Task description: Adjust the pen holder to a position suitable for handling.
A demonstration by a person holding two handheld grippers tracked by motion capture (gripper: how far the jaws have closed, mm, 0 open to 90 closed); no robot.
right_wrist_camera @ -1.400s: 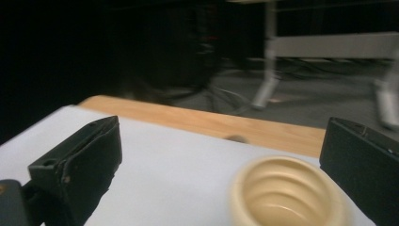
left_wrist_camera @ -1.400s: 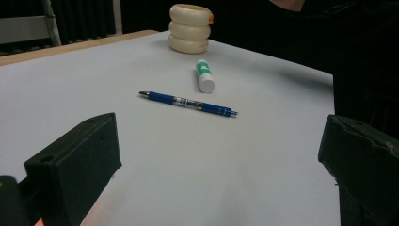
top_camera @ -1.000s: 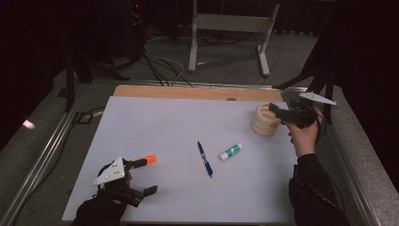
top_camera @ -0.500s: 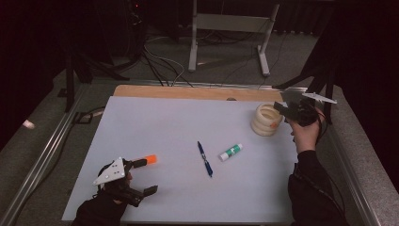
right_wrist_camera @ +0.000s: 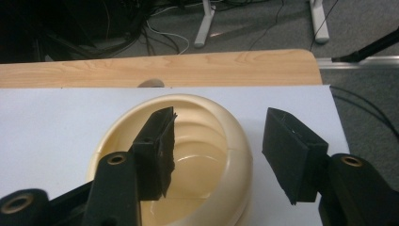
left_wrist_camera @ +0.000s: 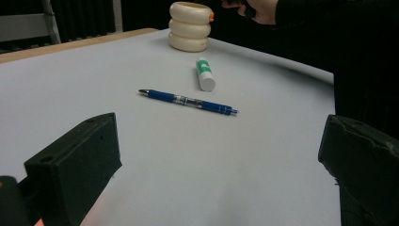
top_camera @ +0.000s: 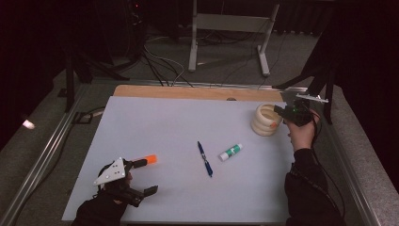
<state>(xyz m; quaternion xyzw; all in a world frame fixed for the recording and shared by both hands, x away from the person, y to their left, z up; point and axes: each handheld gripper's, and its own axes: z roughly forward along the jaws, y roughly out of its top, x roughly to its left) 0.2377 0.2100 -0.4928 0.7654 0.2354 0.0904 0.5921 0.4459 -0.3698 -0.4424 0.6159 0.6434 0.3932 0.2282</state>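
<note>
A cream ribbed cup (top_camera: 264, 120) stands at the right of the white table sheet (top_camera: 179, 117). My right gripper (top_camera: 281, 113) hangs at its right rim. In the right gripper view, the right gripper (right_wrist_camera: 219, 136) straddles the cup's (right_wrist_camera: 197, 106) wall, one jaw inside and one outside. Its jaws have just been closing, and a gap shows on both sides of the wall. My left gripper (top_camera: 151, 175) rests open at the front left, with nothing between its jaws (left_wrist_camera: 221, 155). A blue pen (top_camera: 204, 158) and a green-and-white glue stick (top_camera: 230, 151) lie mid-table.
An orange-tipped piece (top_camera: 149, 160) sits by the left gripper's far jaw. A wooden strip (top_camera: 188, 92) edges the table's far side, with metal rails along both sides. Beyond it are a stand (top_camera: 230, 23) and cables on the floor.
The right gripper has come down and toward the cup's rim, with its jaws narrower than before. The left gripper, pen and glue stick have not moved.
</note>
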